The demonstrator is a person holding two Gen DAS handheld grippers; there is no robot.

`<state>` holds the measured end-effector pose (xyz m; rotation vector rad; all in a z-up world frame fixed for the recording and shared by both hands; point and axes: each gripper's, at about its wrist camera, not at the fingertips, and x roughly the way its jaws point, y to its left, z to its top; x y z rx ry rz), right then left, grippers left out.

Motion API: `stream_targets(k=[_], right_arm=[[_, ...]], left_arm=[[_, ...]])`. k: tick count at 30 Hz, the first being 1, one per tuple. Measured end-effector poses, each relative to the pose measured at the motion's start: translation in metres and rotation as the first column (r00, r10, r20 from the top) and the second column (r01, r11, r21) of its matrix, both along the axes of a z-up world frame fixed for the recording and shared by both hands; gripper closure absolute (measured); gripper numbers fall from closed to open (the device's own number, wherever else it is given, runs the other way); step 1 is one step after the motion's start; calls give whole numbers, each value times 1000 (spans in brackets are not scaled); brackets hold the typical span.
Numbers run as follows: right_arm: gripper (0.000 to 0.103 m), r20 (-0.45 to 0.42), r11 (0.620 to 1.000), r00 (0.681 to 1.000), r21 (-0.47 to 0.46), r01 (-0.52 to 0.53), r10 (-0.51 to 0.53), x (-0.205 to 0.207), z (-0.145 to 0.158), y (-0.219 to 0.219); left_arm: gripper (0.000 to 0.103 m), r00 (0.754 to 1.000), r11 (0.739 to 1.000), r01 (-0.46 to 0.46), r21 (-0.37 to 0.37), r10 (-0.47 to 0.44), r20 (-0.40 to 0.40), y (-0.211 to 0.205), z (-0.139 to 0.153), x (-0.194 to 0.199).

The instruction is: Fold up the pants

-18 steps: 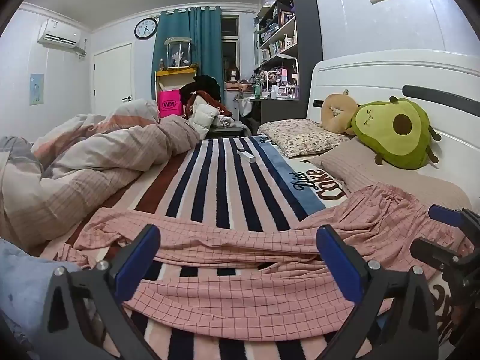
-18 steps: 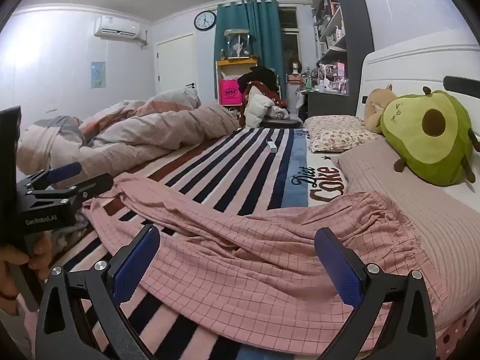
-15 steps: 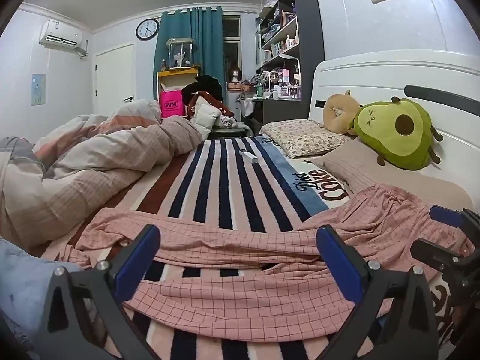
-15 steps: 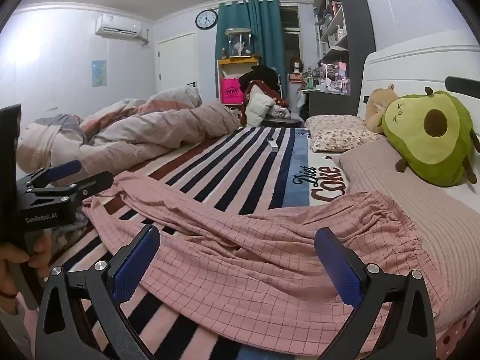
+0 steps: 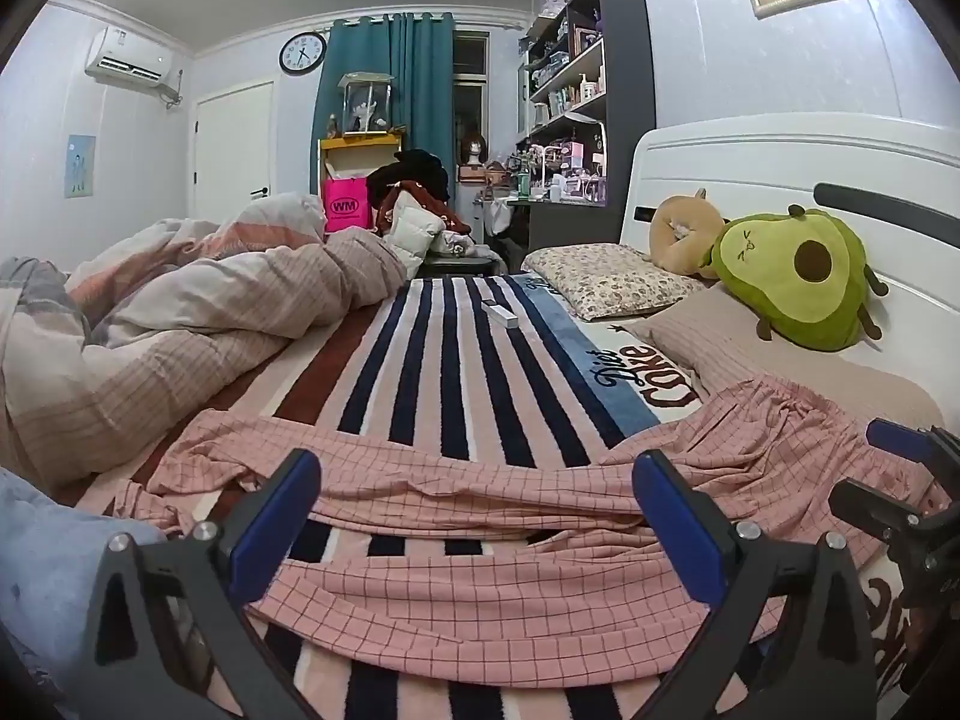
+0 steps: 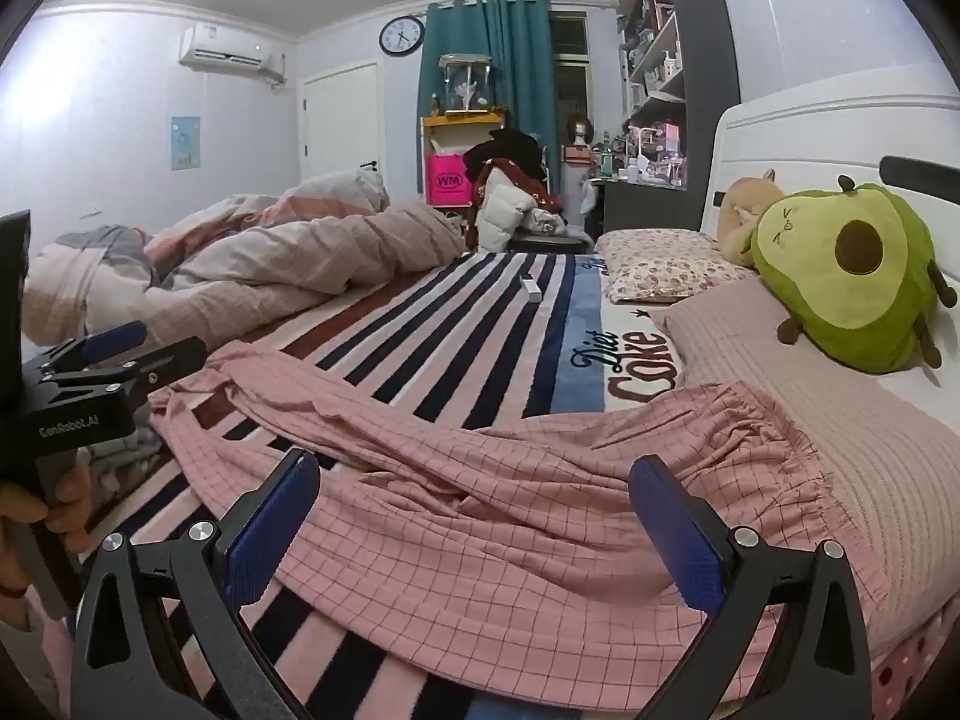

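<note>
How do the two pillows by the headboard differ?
The floral pillow has a small flower print; the pink pillow is plain with fine ribbing. The floral pillow carries nothing, while the avocado plush rests against the pink pillow. The pants reach the pink pillow's near end, not the floral pillow. Both lie flat by the headboard.
</note>
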<state>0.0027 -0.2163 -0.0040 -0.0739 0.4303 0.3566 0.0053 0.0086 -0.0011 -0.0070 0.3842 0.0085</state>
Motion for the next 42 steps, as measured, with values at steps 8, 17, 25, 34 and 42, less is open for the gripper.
stream_targets(k=[8, 17, 25, 34, 42], right_arm=[[1, -9, 1000, 1000, 19, -1, 1, 0, -2, -4], [1, 4, 1000, 1000, 18, 13, -14, -7, 1, -1], [1, 2, 996, 997, 40, 74, -74, -11, 5, -4], [1, -12, 998, 999, 37, 48, -47, -15, 5, 1], [1, -41, 997, 999, 68, 29, -27, -14, 4, 3]], left_arm=[[1, 1000, 1000, -4, -6, 4, 8, 6, 1, -4], [1, 1000, 1000, -7, -9, 7, 13, 7, 3, -9], [1, 1000, 1000, 2, -13, -2, 17, 4, 7, -16], [1, 1000, 1000, 1, -14, -1, 20, 3, 9, -19], [1, 1000, 1000, -1, -15, 1, 21, 3, 11, -20]])
